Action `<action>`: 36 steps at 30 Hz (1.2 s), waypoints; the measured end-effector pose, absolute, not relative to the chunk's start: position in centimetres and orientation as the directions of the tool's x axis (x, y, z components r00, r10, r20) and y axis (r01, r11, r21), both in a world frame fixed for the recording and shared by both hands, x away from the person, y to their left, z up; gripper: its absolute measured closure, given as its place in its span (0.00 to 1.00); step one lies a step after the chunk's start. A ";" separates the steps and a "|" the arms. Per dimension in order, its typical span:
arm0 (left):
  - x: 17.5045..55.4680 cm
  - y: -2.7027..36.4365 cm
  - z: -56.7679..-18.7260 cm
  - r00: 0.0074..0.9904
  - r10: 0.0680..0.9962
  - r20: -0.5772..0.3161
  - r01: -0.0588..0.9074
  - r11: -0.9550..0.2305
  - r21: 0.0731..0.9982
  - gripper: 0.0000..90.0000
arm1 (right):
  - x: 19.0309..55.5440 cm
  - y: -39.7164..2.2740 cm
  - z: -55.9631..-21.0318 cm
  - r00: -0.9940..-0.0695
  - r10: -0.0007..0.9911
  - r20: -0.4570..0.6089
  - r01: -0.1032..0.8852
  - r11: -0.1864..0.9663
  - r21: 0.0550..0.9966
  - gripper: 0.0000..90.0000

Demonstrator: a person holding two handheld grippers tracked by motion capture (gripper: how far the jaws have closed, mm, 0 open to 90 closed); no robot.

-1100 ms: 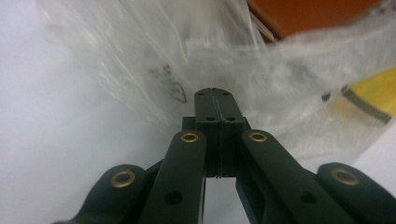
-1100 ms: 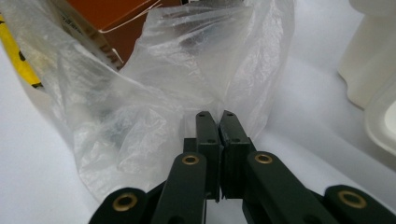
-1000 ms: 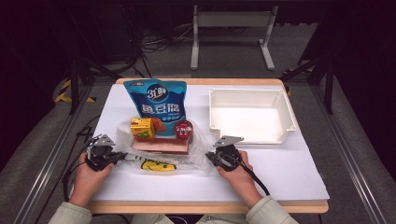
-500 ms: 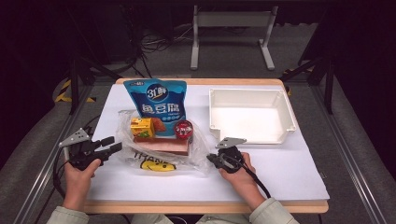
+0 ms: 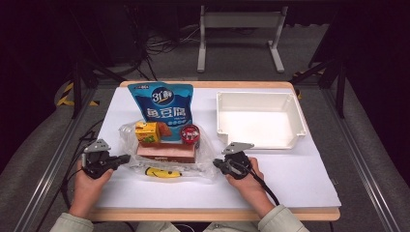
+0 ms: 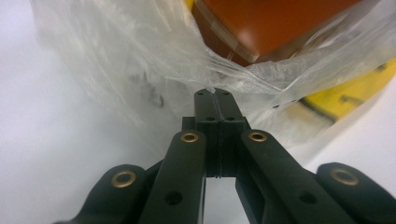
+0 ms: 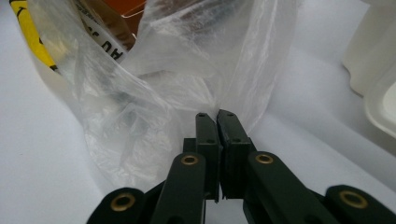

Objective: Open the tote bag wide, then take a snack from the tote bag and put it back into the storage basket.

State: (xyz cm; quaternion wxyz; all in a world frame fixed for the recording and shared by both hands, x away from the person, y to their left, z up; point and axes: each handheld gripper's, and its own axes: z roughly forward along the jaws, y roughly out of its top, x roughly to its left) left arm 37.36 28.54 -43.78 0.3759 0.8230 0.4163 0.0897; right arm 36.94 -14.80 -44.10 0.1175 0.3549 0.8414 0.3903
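Note:
A clear plastic bag (image 5: 205, 155) lies mid-table. It holds a yellow carton (image 5: 147, 132), a red can (image 5: 190, 135), a brown box (image 5: 167, 152) and a yellow item (image 5: 162, 172). My left gripper (image 5: 126, 157) is at the bag's left edge. Its jaws have just closed, and in the left gripper view the gripper (image 6: 214, 94) pinches a fold of the bag (image 6: 140, 60). At the bag's right edge, my right gripper (image 5: 216, 164) is shut. In the right gripper view it (image 7: 217, 113) nips the bag's film (image 7: 187, 70).
A blue snack pouch (image 5: 165, 102) stands just behind the bag. A white tray (image 5: 256, 95) sits at the back right, close to my right hand. A white sheet (image 5: 300, 179) covers the table, with its front edge near the person's wrists.
Half a second ago my left gripper was drawn off to the left with its jaws open. It has returned to the bag's left edge and shut. The right gripper has kept still.

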 end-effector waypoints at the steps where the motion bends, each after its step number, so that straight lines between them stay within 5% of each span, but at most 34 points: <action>1: 37.5 28.4 -44.2 0.632 0.758 -0.158 0.628 -0.382 0.678 1.00 | 37.0 -14.8 -44.1 -0.720 0.690 0.077 0.506 0.445 0.739 0.98; 15: 37.2 28.3 -44.6 0.657 0.737 -0.159 0.586 -0.367 0.723 0.94 | 36.8 -16.2 -44.2 -0.707 0.701 0.088 0.543 0.460 0.703 0.96; 23: 36.4 28.3 -44.1 0.671 0.725 -0.156 0.562 -0.360 0.745 0.82 | 35.9 -17.0 -41.3 -0.758 0.641 0.121 0.442 0.369 0.818 0.43; 36: 35.9 29.0 -43.1 0.695 0.696 -0.182 0.523 -0.315 0.792 0.61 | 35.5 -17.9 -36.5 -0.789 0.607 0.096 0.325 0.279 0.903 0.33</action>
